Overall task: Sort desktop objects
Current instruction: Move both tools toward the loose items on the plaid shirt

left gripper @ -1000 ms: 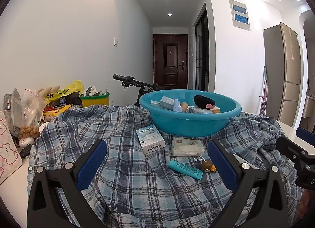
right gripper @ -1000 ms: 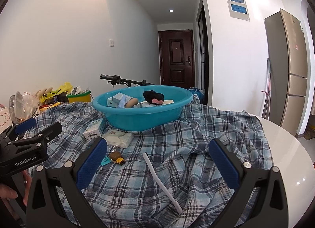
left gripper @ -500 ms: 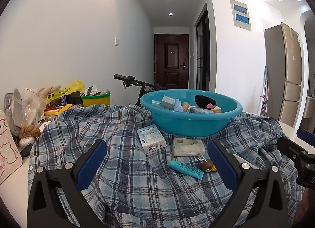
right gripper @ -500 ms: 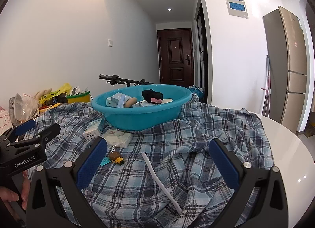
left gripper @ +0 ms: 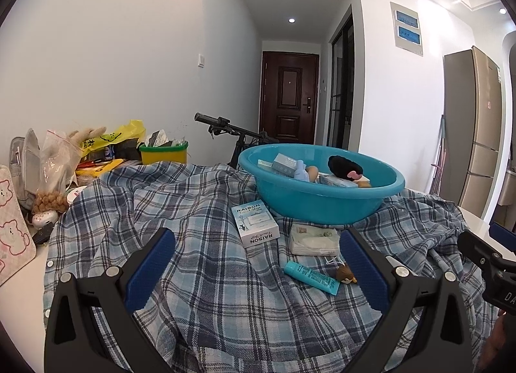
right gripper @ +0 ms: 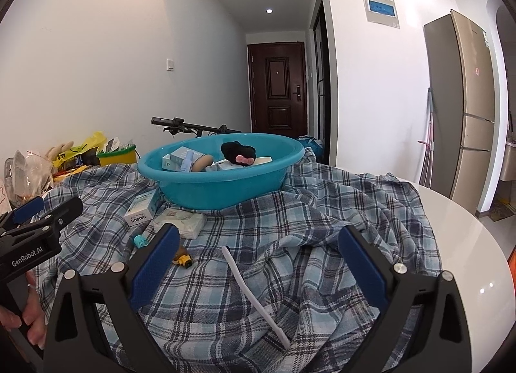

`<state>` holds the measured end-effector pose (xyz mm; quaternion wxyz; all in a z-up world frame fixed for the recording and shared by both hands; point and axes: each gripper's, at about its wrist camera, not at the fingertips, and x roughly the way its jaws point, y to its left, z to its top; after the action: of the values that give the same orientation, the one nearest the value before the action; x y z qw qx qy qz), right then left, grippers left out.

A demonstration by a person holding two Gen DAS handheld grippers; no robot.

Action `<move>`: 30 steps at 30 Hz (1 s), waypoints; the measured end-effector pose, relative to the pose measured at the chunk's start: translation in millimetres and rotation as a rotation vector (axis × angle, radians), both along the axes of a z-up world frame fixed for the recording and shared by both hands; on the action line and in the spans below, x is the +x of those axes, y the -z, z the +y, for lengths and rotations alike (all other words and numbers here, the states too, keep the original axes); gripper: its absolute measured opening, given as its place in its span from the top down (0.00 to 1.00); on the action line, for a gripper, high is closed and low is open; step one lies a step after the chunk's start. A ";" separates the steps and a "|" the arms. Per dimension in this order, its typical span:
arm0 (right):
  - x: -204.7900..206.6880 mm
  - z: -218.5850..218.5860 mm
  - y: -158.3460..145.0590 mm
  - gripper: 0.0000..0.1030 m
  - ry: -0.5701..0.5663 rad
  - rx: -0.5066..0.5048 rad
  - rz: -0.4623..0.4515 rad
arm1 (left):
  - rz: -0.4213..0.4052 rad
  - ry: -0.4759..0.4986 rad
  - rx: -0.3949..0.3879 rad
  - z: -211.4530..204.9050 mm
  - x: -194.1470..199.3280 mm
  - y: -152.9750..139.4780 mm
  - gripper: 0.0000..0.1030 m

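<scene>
A teal basin (left gripper: pixel 322 202) (right gripper: pixel 222 186) holding several small items stands on a plaid cloth (left gripper: pixel 209 276). In front of it lie a white RAISON box (left gripper: pixel 255 223) (right gripper: pixel 142 210), a tissue pack (left gripper: pixel 314 239) (right gripper: pixel 180 223), a teal tube (left gripper: pixel 311 277) (right gripper: pixel 139 240), a small brown toy (left gripper: pixel 345 274) (right gripper: pixel 182 258) and a white strip (right gripper: pixel 254 292). My left gripper (left gripper: pixel 256 273) is open and empty, held above the cloth before the box. My right gripper (right gripper: pixel 258 266) is open and empty over the white strip.
Clutter sits at the table's left: a yellow-green tub (left gripper: pixel 163 152), bags (left gripper: pixel 58 160) and a pink bear pouch (left gripper: pixel 11 228). The bare white table edge (right gripper: pixel 467 244) lies right. A bicycle handlebar (left gripper: pixel 222 124) stands behind the basin.
Both grippers have crept slightly forward toward the items; the basin and box look a little nearer. Nothing was taken hold of.
</scene>
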<state>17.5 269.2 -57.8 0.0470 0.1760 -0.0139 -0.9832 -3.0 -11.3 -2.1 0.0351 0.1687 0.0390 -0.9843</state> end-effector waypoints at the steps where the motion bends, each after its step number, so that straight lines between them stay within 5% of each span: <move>1: -1.8 1.2 0.2 0.04 0.002 -0.003 -0.012 | -0.020 0.006 0.005 -0.9 -2.6 0.0 0.00; 7: -4.0 6.1 -10.9 0.06 0.013 0.014 -0.036 | -0.076 0.046 0.040 -10.2 -10.9 -15.0 0.00; 13: -7.3 3.4 -37.0 0.06 -0.013 0.058 -0.036 | -0.093 0.037 -0.041 -11.0 -15.3 -48.9 0.00; 16: -13.1 0.2 -53.9 0.06 -0.030 0.068 -0.038 | -0.085 0.023 -0.090 -5.0 -19.9 -67.3 0.00; 26: -39.2 -5.9 -127.5 0.06 -0.074 0.088 -0.039 | -0.155 0.089 -0.066 10.7 -56.7 -129.6 0.00; 30: -47.8 -14.1 -152.8 0.06 -0.038 0.168 -0.023 | -0.157 0.083 -0.091 17.5 -71.1 -154.6 0.00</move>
<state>-30.2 255.1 95.0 0.0505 0.1908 0.0715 -0.9777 -74.1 6.2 152.5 0.0051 0.2451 -0.0154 -0.9694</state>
